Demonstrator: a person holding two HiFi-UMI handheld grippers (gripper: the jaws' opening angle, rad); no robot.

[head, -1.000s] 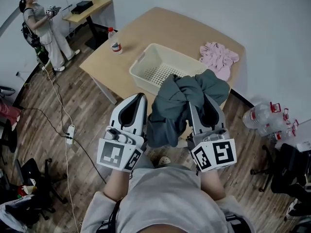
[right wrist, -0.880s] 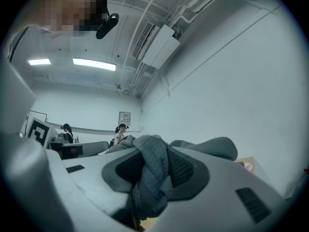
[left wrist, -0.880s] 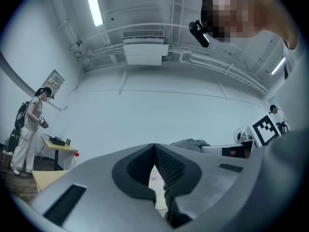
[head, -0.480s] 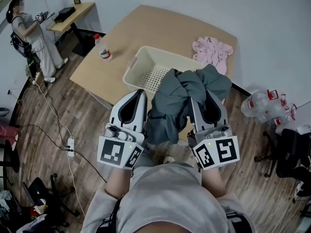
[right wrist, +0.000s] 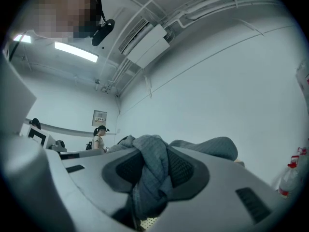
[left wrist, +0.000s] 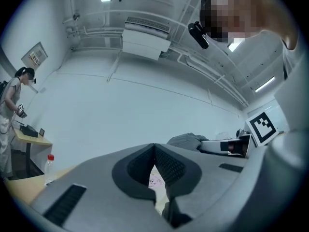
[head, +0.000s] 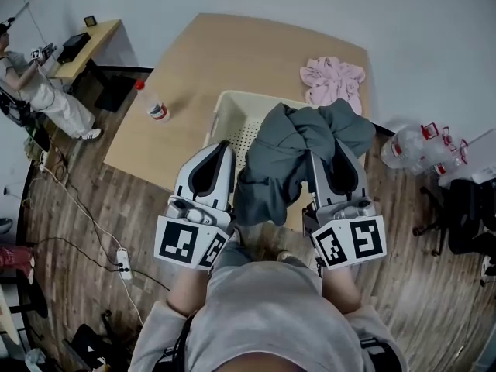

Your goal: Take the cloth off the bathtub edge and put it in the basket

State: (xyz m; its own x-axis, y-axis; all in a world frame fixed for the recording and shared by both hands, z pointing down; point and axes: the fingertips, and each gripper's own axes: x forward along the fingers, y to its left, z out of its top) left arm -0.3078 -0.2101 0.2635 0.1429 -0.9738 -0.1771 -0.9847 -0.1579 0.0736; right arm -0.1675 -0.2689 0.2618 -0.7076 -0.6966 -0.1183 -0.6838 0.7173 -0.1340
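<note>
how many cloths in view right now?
2. A grey cloth clamped in the right hand-held gripper, hanging over the basket's near side; a pink cloth lying on the table beyond the basket. The grey one may hide more in the basket.

Dark grey cloth (head: 294, 149), cream basket (head: 221, 115) with dotted holes, pink garment (head: 332, 80), tan table (head: 232, 53), red-capped bottle (head: 155, 108).
</note>
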